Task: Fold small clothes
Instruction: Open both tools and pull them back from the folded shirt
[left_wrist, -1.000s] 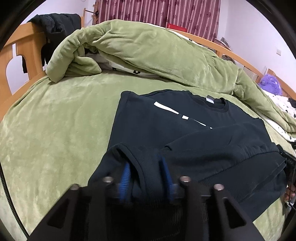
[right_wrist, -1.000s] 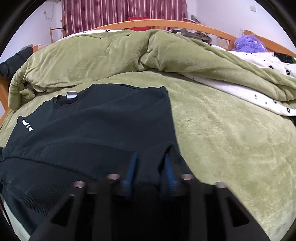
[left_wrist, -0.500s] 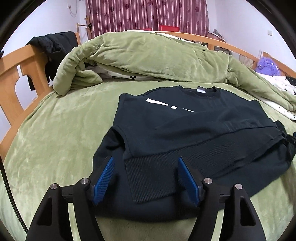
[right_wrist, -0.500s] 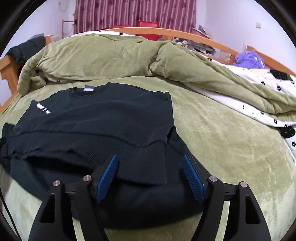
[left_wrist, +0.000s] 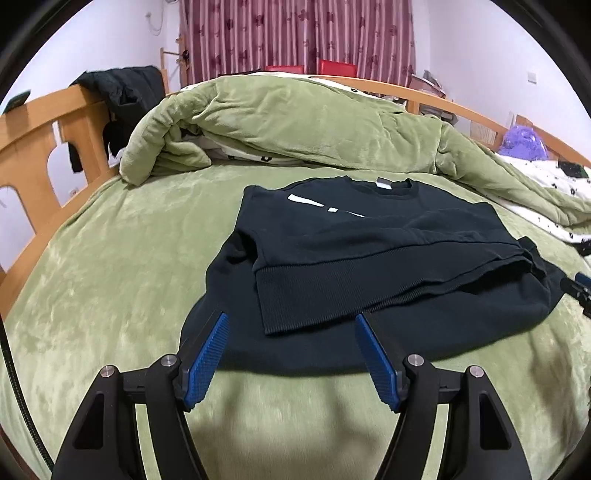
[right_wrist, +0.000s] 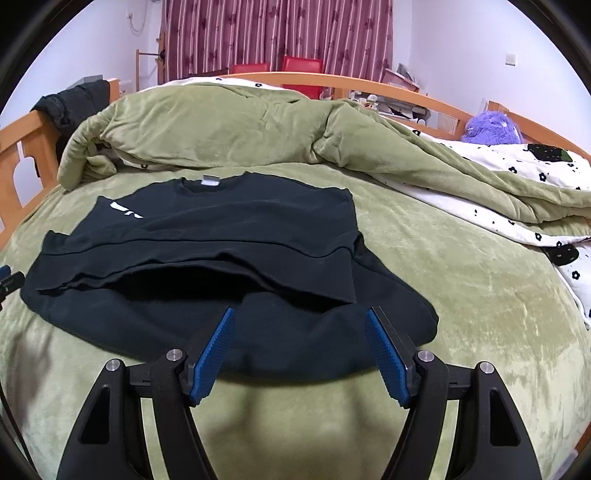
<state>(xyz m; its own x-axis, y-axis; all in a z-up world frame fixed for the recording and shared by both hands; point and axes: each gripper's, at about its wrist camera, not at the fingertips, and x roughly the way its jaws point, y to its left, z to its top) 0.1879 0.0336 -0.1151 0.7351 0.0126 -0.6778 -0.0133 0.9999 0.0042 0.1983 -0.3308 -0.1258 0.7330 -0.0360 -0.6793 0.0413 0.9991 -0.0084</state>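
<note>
both claws gaping empty, left claw (left_wrist: 290, 326), right claw (right_wrist: 301, 323), folded black sweatshirt (left_wrist: 369, 258) hem hiding layers

Left gripper (left_wrist: 290, 325): jaws spread wide, blue ribbed pads (left_wrist: 207, 360) facing each other, nothing clamped between them. Black finger arms angle inward from the bottom of the frame, tips tilted downward.

Right gripper (right_wrist: 301, 321): same pose, jaws wide apart, pads (right_wrist: 386, 354) bare, nothing gripped. Its blue tip shows at the right edge of the left wrist view.
</note>
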